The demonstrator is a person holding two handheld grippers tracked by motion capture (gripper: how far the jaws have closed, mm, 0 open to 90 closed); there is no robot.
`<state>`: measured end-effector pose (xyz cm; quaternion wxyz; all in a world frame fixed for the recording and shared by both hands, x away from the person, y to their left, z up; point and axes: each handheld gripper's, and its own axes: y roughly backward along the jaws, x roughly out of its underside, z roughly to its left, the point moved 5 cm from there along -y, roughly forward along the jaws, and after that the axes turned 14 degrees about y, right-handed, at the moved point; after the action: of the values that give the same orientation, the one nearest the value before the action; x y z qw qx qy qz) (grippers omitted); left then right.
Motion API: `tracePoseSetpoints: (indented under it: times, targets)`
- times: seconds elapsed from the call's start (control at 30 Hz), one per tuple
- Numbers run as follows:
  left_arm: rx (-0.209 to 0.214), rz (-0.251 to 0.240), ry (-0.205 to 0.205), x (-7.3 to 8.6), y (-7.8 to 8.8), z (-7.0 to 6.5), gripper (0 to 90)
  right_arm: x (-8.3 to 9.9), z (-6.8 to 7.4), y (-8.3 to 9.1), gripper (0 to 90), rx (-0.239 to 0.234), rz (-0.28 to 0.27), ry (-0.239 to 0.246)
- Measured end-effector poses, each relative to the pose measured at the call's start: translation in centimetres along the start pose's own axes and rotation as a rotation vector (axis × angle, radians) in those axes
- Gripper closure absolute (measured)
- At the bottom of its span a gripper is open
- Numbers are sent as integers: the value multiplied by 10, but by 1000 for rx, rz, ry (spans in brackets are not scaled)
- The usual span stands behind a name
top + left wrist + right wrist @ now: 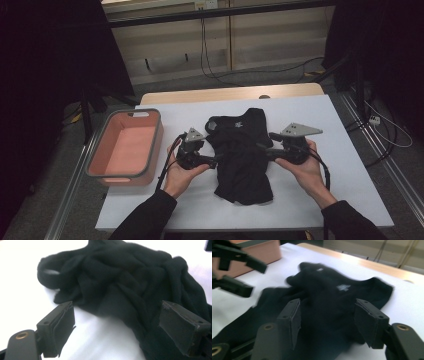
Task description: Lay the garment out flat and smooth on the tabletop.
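Two tongs, one black garment, one tray

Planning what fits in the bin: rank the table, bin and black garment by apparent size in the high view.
1. Table, largest by far.
2. and 3. Garment and bin cover about the same area; too close to rank.

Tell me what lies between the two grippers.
The crumpled black garment lies between the left gripper and the right gripper on the white table, seen in the high view.
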<state>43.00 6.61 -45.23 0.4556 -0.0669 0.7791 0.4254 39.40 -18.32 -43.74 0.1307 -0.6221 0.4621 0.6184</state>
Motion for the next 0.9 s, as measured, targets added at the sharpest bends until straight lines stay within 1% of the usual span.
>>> tracePoseSetpoints:
  times: [0.07, 0.1, 0.13, 0.17, 0.2, 0.23, 0.27, 0.3, 0.33, 0.37, 0.4, 0.43, 0.47, 0.53, 0.6, 0.67, 0.7, 0.73, 0.8, 0.87, 0.9]
  targets:
    - [14, 10, -12, 5, 2, -4, 135, 6, 11, 3, 371, -10, 24, 25]
    - [11, 4, -18, 8, 4, -5, 135, 10, 15, 4, 376, -17, 34, 30]
    - [15, 0, -12, 10, 5, -6, 133, 14, 18, 6, 377, -24, 40, 26]
    - [19, 10, -12, 15, 7, -7, 132, 18, 21, 6, 379, -30, 48, 23]
    - [23, 19, -12, 17, 8, -8, 132, 23, 25, 7, 382, -40, 72, 27]
    - [42, 31, 7, 22, 10, -9, 132, 26, 26, 7, 393, -45, 86, 34]
    - [55, 28, 28, 25, 12, -11, 135, 30, 29, 9, 415, -55, 105, 35]
    - [63, 29, 29, 27, 17, -13, 138, 32, 31, 10, 454, -64, 115, 36]
    - [57, 29, 17, 29, 20, -13, 149, 35, 34, 11, 468, -78, 135, 40]
    - [33, 24, -14, 31, 24, -14, 160, 36, 36, 13, 476, -73, 144, 39]
    - [22, 23, -36, 32, 26, -15, 166, 38, 39, 16, 502, -77, 151, 39]
    - [22, 19, -44, 35, 27, -16, 172, 39, 41, 18, 525, -86, 156, 39]
    - [29, 24, -43, 36, 27, -16, 185, 40, 44, 22, 537, -91, 160, 40]
    - [43, 35, -49, 39, 25, -18, 231, 44, 48, 28, 591, -97, 173, 40]
    - [41, 35, -61, 39, 21, -19, 244, 50, 52, 32, 608, -90, 202, 45]
    - [55, 39, -67, 39, 18, -22, 274, 56, 54, 35, 638, -86, 227, 51]
    - [49, 36, -82, 39, 15, -22, 287, 58, 54, 35, 642, -82, 235, 55]
    - [41, 35, -86, 37, 12, -22, 298, 60, 53, 35, 648, -84, 245, 58]
    - [43, 40, -80, 35, 6, -20, 343, 64, 51, 32, 650, -88, 263, 49]
    - [32, 27, -64, 32, 1, -18, 365, 66, 51, 28, 651, -99, 274, 52]
    - [36, 25, -67, 31, 0, -18, 413, 67, 51, 27, 649, -102, 282, 56]
